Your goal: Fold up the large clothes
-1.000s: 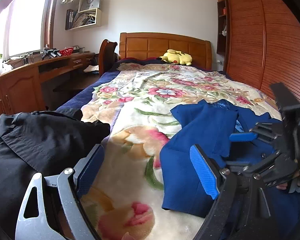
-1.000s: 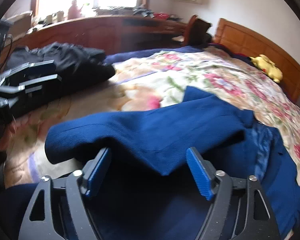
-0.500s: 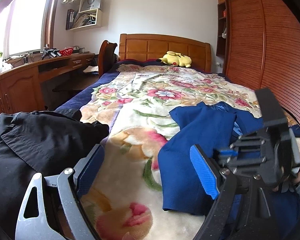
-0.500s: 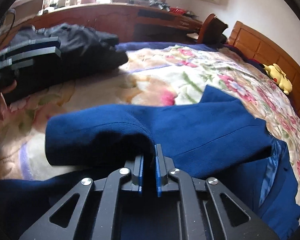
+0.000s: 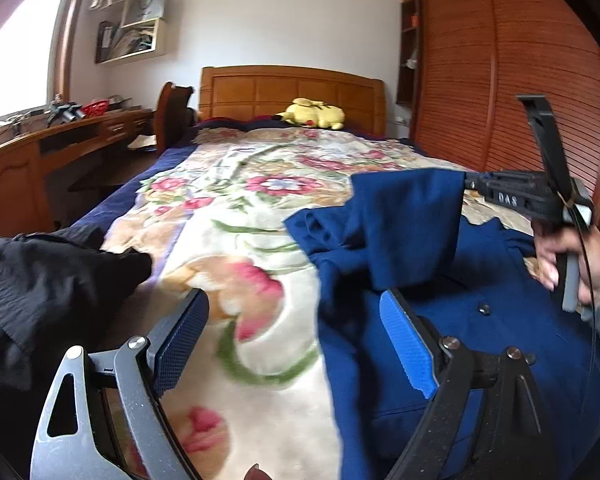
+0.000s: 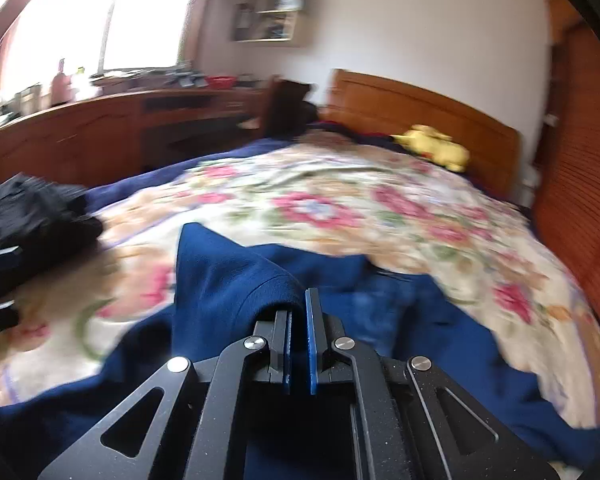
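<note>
R gripper (image 6: pixel 298 336) has its fingers pinched narrow on a fold of the blue coat (image 5: pixel 480 320), lifted off the bed (image 5: pixel 260 216); in the left wrist view that held part hangs from the R gripper (image 5: pixel 470 184) at far right, above the rest of the coat. Coat body lies on the near right of the bed, buttons facing up. L gripper (image 5: pixel 296 340) hangs over the near edge w/ fingers wide, holding nothing, one finger over the floral blanket (image 6: pixel 380 208), the other over the coat's left edge.

Step in hand, as I read it: carrying the lifted sleeve/flap across the coat body to make a fold. To do it well: keep the pinch firm, bring the cloth over low & flat so it doesn't twist, line the edge up w/ the coat's side before letting go. L gripper prob. should pin or smooth the body near the buttons so it doesn't drag along. Thick fabric, likely to spring back; press the crease.

Around: black garment (image 5: pixel 40 292) bunched at near left, well apart from the coat, not in the way. Yellow plush (image 5: pixel 316 114) by the headboard, far. Desk (image 5: pixel 60 148) along the left wall, wardrobe (image 5: pixel 508 80) on the right. Blanket is rumpled, may make the fold uneven. Right wrist view is blurred.
</note>
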